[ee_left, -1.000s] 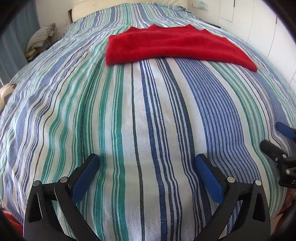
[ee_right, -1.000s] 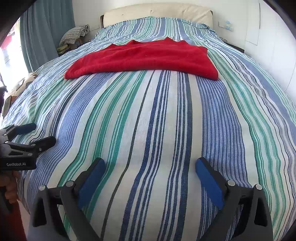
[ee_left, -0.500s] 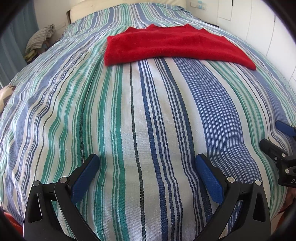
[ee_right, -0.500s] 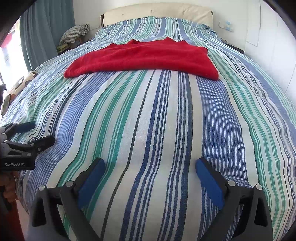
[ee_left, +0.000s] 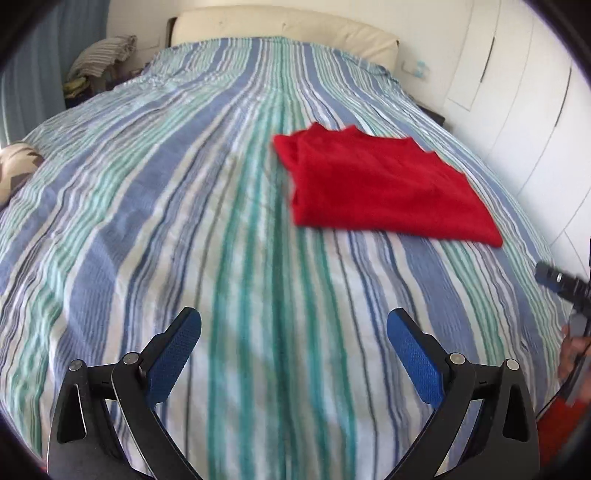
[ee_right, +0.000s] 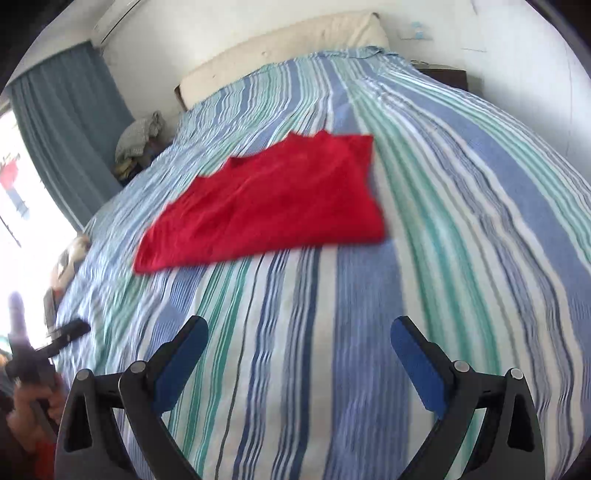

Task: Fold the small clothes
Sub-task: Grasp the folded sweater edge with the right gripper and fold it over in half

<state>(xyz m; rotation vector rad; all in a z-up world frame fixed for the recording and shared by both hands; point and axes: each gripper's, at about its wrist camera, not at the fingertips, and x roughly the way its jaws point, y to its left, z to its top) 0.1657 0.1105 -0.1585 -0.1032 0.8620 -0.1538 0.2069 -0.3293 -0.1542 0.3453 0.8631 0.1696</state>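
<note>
A red garment point(ee_left: 380, 184) lies folded flat on the striped bedspread point(ee_left: 184, 206), right of centre in the left wrist view. It also shows in the right wrist view point(ee_right: 273, 206), left of centre. My left gripper point(ee_left: 293, 332) is open and empty, above the bedspread well short of the garment. My right gripper point(ee_right: 299, 338) is open and empty, also short of the garment. The right gripper's tip shows at the right edge of the left wrist view point(ee_left: 557, 280). The left gripper shows at the left edge of the right wrist view point(ee_right: 48, 343).
A cream headboard point(ee_left: 280, 26) stands at the far end. A pile of clothes point(ee_left: 99, 55) sits beside the bed at the far left. White wardrobe doors point(ee_left: 524, 92) run along the right. A blue curtain point(ee_right: 70, 122) hangs by a bright window.
Both grippers have lifted and tilted, so the views now show more of the room. The garment looks farther off and shifted sideways in both views. Both stay open.
</note>
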